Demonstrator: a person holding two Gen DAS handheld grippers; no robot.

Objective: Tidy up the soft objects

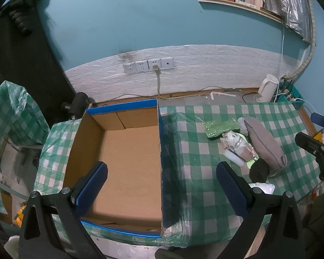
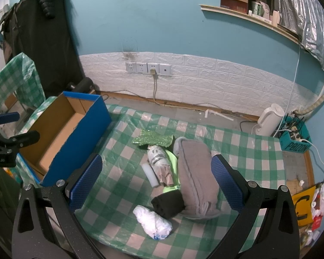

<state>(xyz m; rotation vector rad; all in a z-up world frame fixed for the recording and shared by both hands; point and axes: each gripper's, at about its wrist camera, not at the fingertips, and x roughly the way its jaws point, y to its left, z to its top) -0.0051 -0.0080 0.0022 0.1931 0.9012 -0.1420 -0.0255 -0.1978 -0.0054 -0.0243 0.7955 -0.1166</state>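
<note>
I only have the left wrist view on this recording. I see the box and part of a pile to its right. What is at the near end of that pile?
Observer: A crumpled white plastic bag lies nearest, touching a black rolled cloth. Your view shows only a sliver of the bag.
Operator: Is the right gripper holding anything?
Observer: No. The right gripper is open, hovering over the pile with the folded grey towel near its right finger.
Operator: Anything printed on that teal basket by the kettle?
Observer: Yes, the teal basket reads POIZON on its side, and holds a power strip with cables.
Operator: And the box?
Observer: The cardboard box has nothing visible in it; its outer wall is blue.
</note>
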